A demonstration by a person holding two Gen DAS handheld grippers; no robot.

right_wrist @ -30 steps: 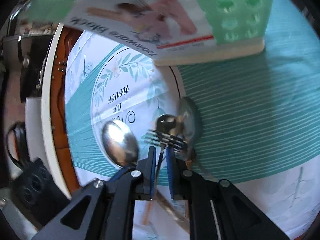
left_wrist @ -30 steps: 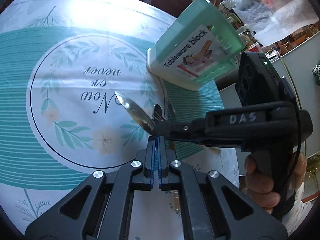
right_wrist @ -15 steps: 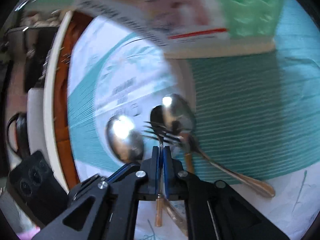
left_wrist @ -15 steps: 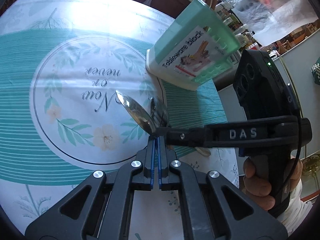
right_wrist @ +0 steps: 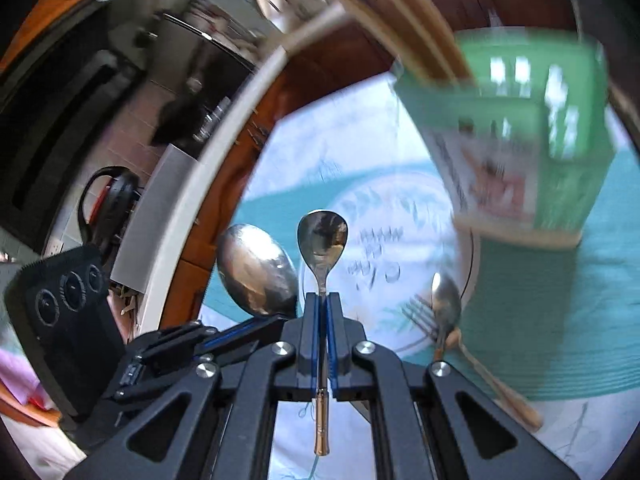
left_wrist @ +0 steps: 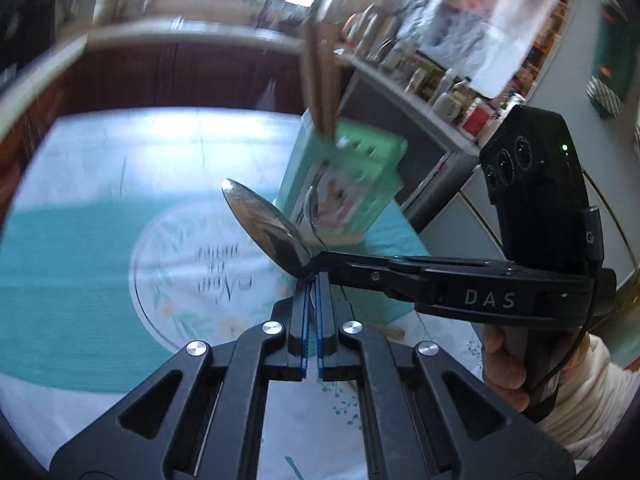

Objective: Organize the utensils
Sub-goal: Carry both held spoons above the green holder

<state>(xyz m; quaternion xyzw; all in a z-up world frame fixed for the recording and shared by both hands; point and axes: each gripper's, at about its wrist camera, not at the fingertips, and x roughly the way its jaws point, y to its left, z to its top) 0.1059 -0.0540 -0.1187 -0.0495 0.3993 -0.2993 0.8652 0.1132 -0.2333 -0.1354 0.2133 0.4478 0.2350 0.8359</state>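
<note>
The counter (left_wrist: 100, 208), under a teal-and-white printed cloth, fills the lower frames. A mint-green perforated plastic utensil block (right_wrist: 532, 148) stands upper right. The left tool (left_wrist: 312, 280) is clamped on a large steel spoon (left_wrist: 268, 228), centre frame. The right tool (right_wrist: 322, 300), its jaws having just closed, grips a small gold-handled steel spoon (right_wrist: 322, 240) upright. A fork (right_wrist: 420, 316) and another spoon (right_wrist: 446, 300) lie lower right.
</note>
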